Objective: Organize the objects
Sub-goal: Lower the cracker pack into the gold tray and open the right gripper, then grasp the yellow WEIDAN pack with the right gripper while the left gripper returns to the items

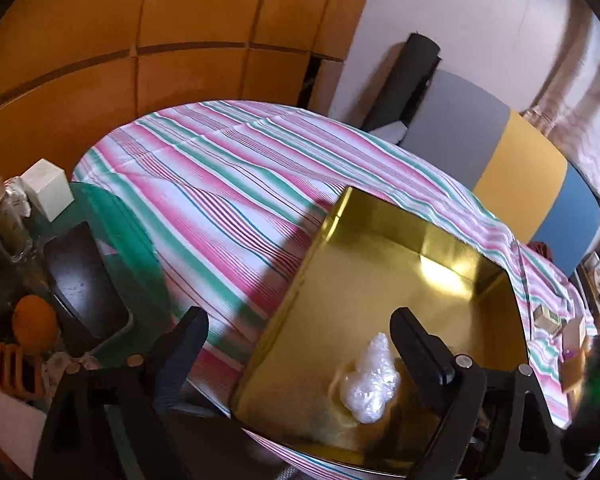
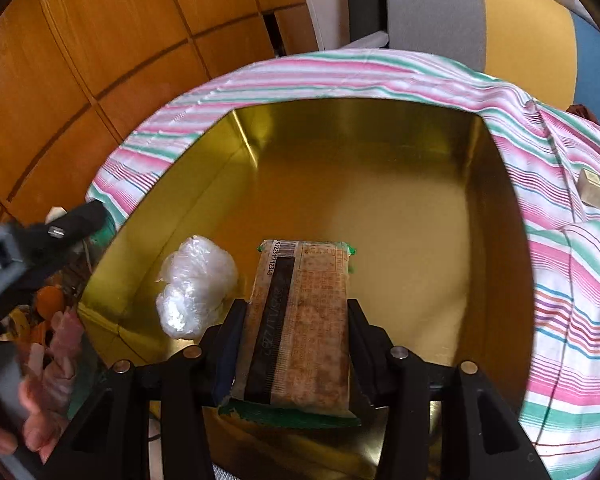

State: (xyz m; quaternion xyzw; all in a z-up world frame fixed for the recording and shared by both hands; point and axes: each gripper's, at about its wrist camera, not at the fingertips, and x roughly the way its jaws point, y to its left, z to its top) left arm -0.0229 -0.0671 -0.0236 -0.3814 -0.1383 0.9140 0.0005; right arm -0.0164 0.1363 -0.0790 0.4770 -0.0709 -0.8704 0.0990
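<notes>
A gold metal box (image 1: 384, 256) (image 2: 380, 176) stands open on the striped tablecloth. A crumpled clear plastic bag (image 1: 370, 380) (image 2: 194, 286) lies inside at its near left. My right gripper (image 2: 296, 316) is shut on a brown snack packet (image 2: 300, 320) with a green edge and holds it over the box's inside. My left gripper (image 1: 300, 332) is open and empty above the box's near left corner; its right finger (image 1: 420, 352) is over the box, next to the bag. The left gripper also shows at the left of the right wrist view (image 2: 72, 224).
A striped tablecloth (image 1: 220, 184) covers the round table. At the left are a spice jar (image 1: 4, 216), a white box (image 1: 46, 188), a black tray (image 1: 84, 280) and an orange (image 1: 34, 320). Small boxes (image 1: 548, 318) (image 2: 598, 190) lie right of the gold box. A chair (image 1: 520, 160) stands behind.
</notes>
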